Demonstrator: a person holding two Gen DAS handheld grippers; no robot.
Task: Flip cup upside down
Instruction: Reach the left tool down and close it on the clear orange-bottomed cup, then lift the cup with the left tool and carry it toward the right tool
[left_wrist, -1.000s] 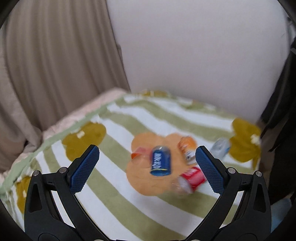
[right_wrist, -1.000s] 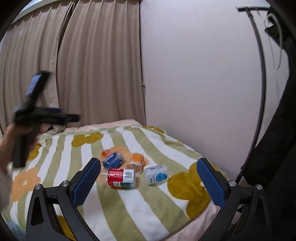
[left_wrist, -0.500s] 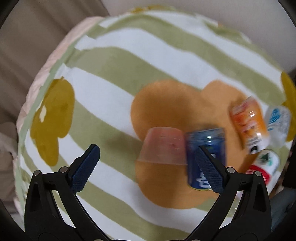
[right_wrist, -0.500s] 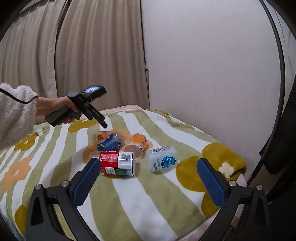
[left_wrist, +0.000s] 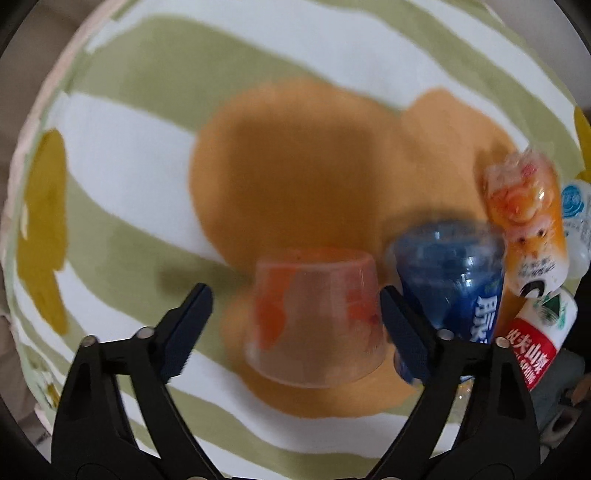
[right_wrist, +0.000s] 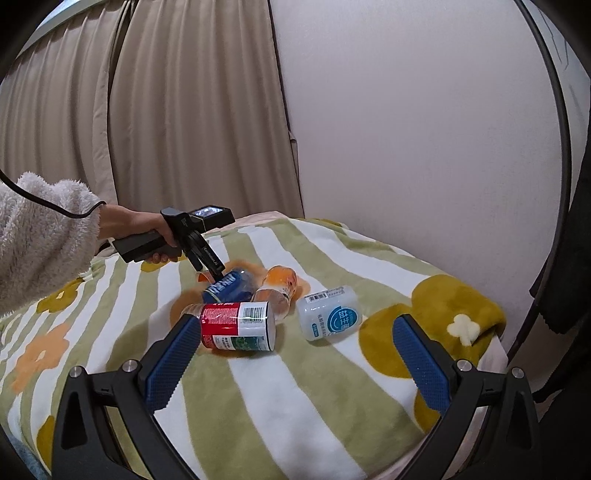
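A clear plastic cup with orange print (left_wrist: 316, 317) stands on the striped blanket with its wide mouth down and narrow base up, on an orange flower patch. My left gripper (left_wrist: 295, 321) is open and its two blue pads flank the cup, the right pad close to its side. In the right wrist view the left gripper (right_wrist: 210, 267) reaches down behind the blue bottle; the cup is mostly hidden there. My right gripper (right_wrist: 291, 363) is open and empty, held back above the blanket's near part.
Lying beside the cup are a blue bottle (left_wrist: 452, 284), an orange bottle (left_wrist: 524, 221), a red-labelled bottle (right_wrist: 238, 325) and a white bottle (right_wrist: 328, 314). The blanket (right_wrist: 280, 417) covers a bed against a wall (right_wrist: 406, 129) and curtains (right_wrist: 147, 110).
My left gripper has dropped lower and closer to the cup, which now sits between its pads. My right gripper has barely moved.
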